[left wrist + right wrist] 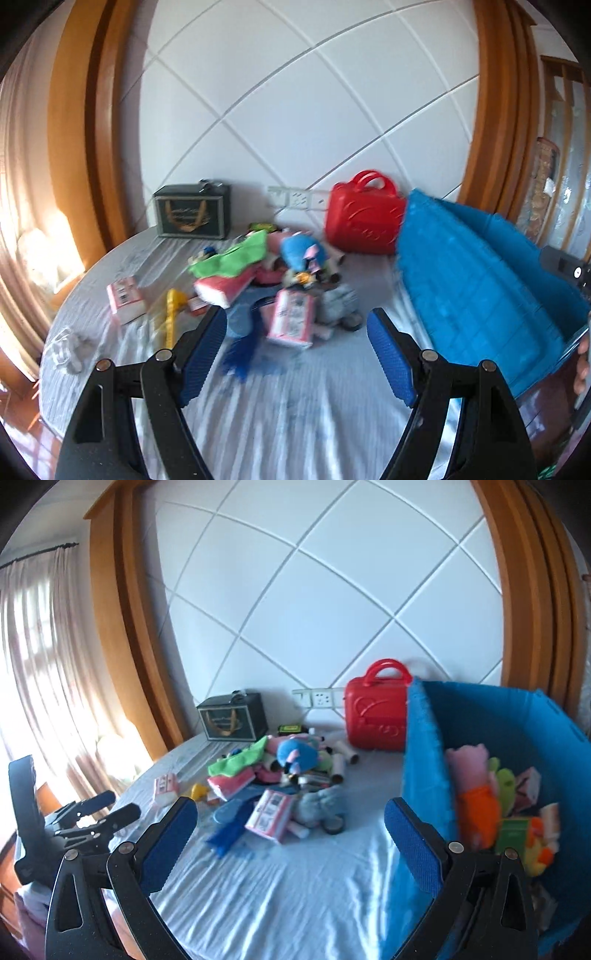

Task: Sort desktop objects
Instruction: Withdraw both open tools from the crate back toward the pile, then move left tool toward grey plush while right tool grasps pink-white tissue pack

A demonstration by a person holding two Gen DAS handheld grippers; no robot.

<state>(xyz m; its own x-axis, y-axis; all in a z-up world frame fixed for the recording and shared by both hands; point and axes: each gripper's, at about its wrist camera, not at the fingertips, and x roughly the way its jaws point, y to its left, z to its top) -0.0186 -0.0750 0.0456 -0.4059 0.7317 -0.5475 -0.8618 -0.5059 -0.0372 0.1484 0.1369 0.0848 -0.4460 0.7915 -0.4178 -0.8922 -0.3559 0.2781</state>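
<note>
toy pile [280, 779]: heaped mid-table | blue bin [428, 760]: upright right, part-filled with toys

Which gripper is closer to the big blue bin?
Right. The right gripper hangs open beside the blue bin, one finger by its wall; the left gripper sits open, far across the table.

The left gripper [295, 325] hung with its jaws spread wide, nothing between the blue ribbed pads [205, 354], both black finger frames pointing forward and slightly downward. The right gripper [290, 830] was likewise held wide open and empty, its blue pads [413, 843] well apart. In the right wrist view the left gripper [92, 816] appeared at the far left, seen from the side, its fingers parted.
</note>
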